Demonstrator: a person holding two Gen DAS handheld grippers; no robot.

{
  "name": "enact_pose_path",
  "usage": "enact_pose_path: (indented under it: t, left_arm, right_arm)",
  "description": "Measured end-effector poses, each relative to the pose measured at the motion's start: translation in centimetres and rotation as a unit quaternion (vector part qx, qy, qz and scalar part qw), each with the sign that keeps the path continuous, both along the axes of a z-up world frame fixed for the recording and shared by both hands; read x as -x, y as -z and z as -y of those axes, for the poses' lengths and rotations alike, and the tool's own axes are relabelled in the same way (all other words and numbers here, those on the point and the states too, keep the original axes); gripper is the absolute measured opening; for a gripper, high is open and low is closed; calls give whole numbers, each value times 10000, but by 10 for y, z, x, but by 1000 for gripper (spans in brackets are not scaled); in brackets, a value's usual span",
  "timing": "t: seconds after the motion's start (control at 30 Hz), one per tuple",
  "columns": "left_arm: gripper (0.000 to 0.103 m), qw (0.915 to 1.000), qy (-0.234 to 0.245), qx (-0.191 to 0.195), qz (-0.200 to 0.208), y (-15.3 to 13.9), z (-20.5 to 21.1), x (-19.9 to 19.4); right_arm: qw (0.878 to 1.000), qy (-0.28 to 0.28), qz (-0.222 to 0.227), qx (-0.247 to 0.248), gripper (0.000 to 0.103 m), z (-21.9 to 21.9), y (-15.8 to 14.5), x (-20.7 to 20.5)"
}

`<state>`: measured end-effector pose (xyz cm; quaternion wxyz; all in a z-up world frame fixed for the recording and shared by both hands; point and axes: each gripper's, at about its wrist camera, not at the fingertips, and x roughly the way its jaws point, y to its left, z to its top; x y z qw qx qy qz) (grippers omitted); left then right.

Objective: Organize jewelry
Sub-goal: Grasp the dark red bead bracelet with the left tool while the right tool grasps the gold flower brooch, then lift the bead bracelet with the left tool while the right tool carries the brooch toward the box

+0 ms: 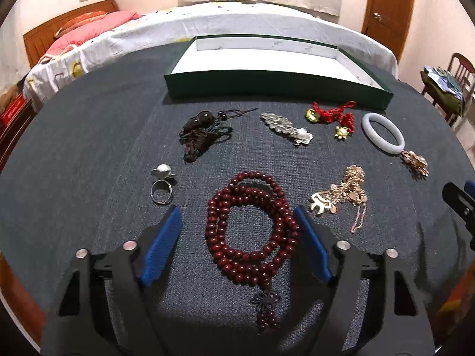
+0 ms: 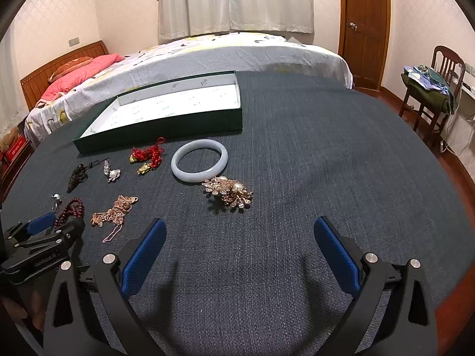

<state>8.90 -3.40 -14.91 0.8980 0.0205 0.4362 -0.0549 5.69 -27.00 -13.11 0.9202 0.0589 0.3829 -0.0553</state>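
A coiled dark red bead necklace [image 1: 215, 237] lies on the dark blue cloth between the blue pads of my left gripper [image 1: 236, 212]. That gripper is open; its right pad sits at the beads' edge and the left pad stands apart from them. My right gripper [image 2: 240, 222] is open over bare cloth, nothing between its fingers. Ahead of it lie a gold flower brooch [image 2: 228, 191] and a pale jade bangle [image 2: 190, 176]. A shallow green box [image 1: 267, 84] with a white inside stands open at the back.
Spread on the cloth are a pearl ring [image 1: 161, 184], a dark cord pendant [image 1: 199, 133], a silver pearl brooch [image 1: 285, 126], a red cord with gold charms [image 1: 332, 115] and a gold chain pile [image 1: 344, 192]. A bed stands behind the table, a chair at the right.
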Motion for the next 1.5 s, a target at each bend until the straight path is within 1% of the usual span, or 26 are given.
enact_pose_path:
  t: [0.03,0.07,0.1,0.17,0.2,0.23,0.27,0.33,0.43,0.6,0.7,0.77,0.87,0.97,1.1,1.3,1.37,1.4,1.43,1.47,1.5]
  left_arm:
    - [68,10000,19,1,13,0,0,2]
    - [61,10000,57,16,33,0,1,3]
    - [58,9999,90,23,57,-1,1,3]
    - [45,9998,154,48,87,-2,1,4]
    - [42,9998,160,49,95,-2,1,4]
    - [36,9998,174,65,106,-2,0,4]
    - [27,9997,188,96,117,-2,-1,4]
    - [21,9997,193,125,117,-2,-3,4]
    - [17,9995,185,214,105,-3,-6,4]
    - [17,9995,176,171,220,-9,-7,9]
    - [17,9990,161,172,375,-20,-9,12]
    - [17,9988,150,184,435,-25,-10,13]
    - [17,9987,96,218,452,-29,-14,11]
    - [17,9986,20,236,464,-30,-20,9]
    - [17,9987,-48,256,438,-29,-25,7]
    - [17,9988,-115,283,369,-25,-30,3]
    - [17,9988,-123,283,374,-25,-30,3]
    - [17,9988,-121,281,374,-24,-30,4]
    - [17,9988,-120,285,368,-24,-30,4]
    - [17,9989,-116,285,362,-24,-30,4]
    - [17,9989,-114,287,348,-24,-31,3]
  right_arm:
    - [10000,-2,-2,7,97,0,0,0]
    - [10000,-6,-12,6,97,0,0,0]
    - [10000,-12,-16,4,97,0,0,0]
    - [10000,-27,-21,3,97,-1,0,-1]
    - [10000,-36,-22,5,97,-1,0,-1]
    - [10000,-41,-22,8,97,-2,0,-1]
    - [10000,-46,-23,11,97,-2,0,-1]
    - [10000,-54,-25,13,97,-3,0,-2]
    - [10000,-75,-35,24,97,-5,0,-2]
    - [9999,-104,-32,82,97,-7,-1,-4]
    - [9998,-151,-1,113,97,-7,-3,-9]
    - [9996,-183,22,228,97,-8,-3,-14]
    - [9990,-260,-8,358,96,-8,-2,-25]
    - [9991,-290,-107,285,96,-6,3,-38]
    - [9985,-335,-242,348,96,-4,10,-53]
    - [9978,-447,-404,283,95,-5,16,-62]
    - [9975,-482,-447,246,93,-5,19,-61]
    - [9973,-501,-493,222,90,-5,21,-61]
    - [9971,-513,-531,191,80,-4,23,-61]
    - [9968,-524,-594,144,75,-3,25,-61]
    - [9970,-510,-555,165,69,-3,24,-59]
